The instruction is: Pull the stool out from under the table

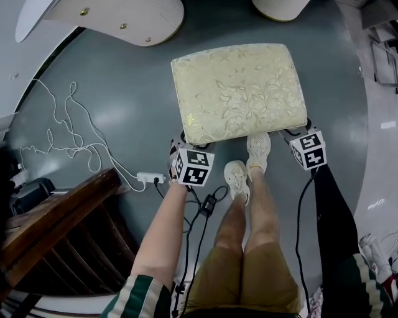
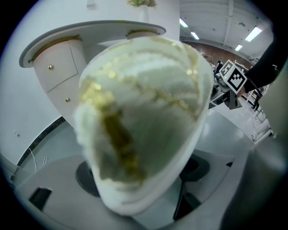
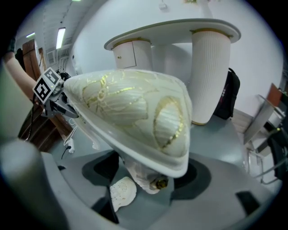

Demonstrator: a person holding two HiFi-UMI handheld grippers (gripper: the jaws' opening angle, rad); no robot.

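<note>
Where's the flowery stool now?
In the head view's middle, the cream-and-gold cushioned stool stands just ahead of the white shoes, clear of the white table.

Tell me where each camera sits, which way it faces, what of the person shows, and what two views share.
Head view: on the head, steeply down at the stool; shows arms, legs, shoes, left hand-held gripper and right hand-held gripper.
Left gripper view: on that gripper, along its jaws at a stool corner, table beyond; shows an arm.
Right gripper view: likewise, at the other near corner; shows a shoe.
Shared: both gripper views show stool, table and the opposite gripper.
</note>
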